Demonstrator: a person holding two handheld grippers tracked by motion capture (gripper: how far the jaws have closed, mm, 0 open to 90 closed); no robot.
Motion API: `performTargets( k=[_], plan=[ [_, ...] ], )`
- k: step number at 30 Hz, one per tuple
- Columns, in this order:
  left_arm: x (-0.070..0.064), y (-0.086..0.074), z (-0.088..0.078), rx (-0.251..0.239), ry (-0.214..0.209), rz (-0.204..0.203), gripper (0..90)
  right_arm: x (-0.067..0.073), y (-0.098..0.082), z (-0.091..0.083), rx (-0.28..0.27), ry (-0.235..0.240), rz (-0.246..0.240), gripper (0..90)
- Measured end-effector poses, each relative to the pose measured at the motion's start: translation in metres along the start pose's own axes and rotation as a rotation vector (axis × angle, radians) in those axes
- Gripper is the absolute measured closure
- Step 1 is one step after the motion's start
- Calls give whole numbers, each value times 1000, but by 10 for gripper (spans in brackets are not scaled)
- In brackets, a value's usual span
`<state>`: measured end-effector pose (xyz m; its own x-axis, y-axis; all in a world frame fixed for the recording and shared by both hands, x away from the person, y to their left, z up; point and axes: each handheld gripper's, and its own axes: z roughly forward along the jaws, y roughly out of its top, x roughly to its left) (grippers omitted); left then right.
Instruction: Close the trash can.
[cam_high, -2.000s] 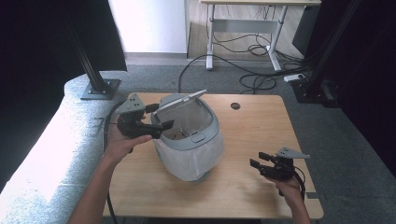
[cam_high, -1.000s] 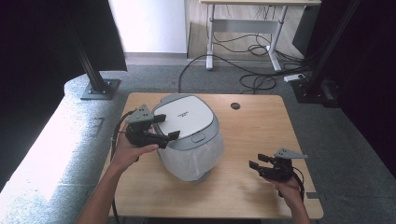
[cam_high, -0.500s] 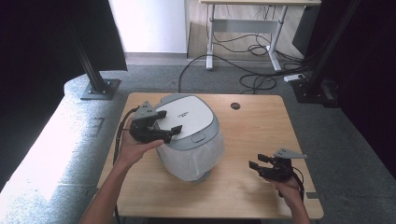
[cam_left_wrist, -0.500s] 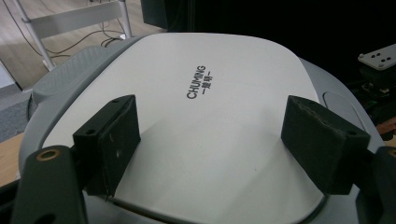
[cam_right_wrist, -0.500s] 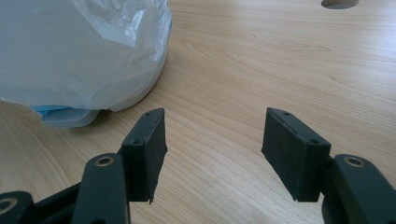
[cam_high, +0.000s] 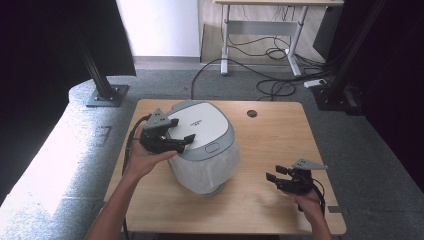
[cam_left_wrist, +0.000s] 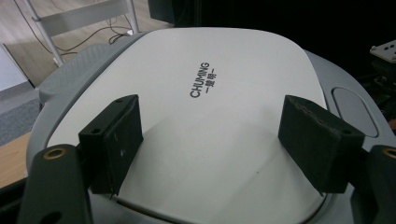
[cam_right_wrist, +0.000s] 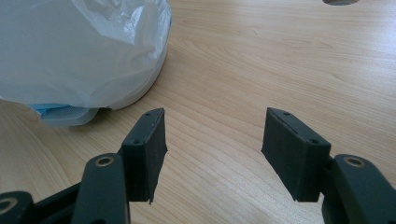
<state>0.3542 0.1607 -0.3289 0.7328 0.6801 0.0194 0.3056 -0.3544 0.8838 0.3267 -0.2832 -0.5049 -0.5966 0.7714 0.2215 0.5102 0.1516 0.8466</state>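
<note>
A white and grey rice cooker (cam_high: 202, 125) stands mid-table with its lid (cam_left_wrist: 210, 74) down and its body wrapped in clear plastic (cam_high: 210, 167). My left gripper (cam_high: 189, 138) rests over the lid's left part. Its jaws have just been closing, and in the left gripper view (cam_left_wrist: 210, 140) they stand apart above the flat white lid with nothing clamped. A grey release button (cam_left_wrist: 352, 109) sits at the lid's front rim. My right gripper (cam_high: 272, 176) hovers low over the table's front right, open and empty (cam_right_wrist: 212, 140), pointing at the cooker's plastic-wrapped base (cam_right_wrist: 79, 51).
The wooden table (cam_high: 280, 135) has a round cable hole (cam_high: 251, 113) at its back. A black stand foot (cam_high: 105, 95) sits on the floor at the left, another stand (cam_high: 345, 95) at the right. A desk (cam_high: 260, 30) with cables lies behind.
Two seconds ago the cooker's lid stood raised; it now lies shut. My left gripper came down over the lid and its jaws narrowed. The right gripper stayed put.
</note>
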Motion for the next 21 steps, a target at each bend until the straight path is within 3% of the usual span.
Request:
performTargets(
  k=[4,10,15,17,21],
  plan=[
    [-2,0,0,1,13,0,219,0,0,0,1,-1,1,390],
    [-11,6,-2,35,79,57,223,1,0,1,0,-1,1,389],
    [-12,12,2,50,119,62,229,1,0,1,0,0,0,389],
    [-9,17,8,61,106,34,229,1,0,1,3,0,-2,389],
    [-7,24,24,65,43,-16,239,0,0,1,3,-1,1,389]
  ],
)
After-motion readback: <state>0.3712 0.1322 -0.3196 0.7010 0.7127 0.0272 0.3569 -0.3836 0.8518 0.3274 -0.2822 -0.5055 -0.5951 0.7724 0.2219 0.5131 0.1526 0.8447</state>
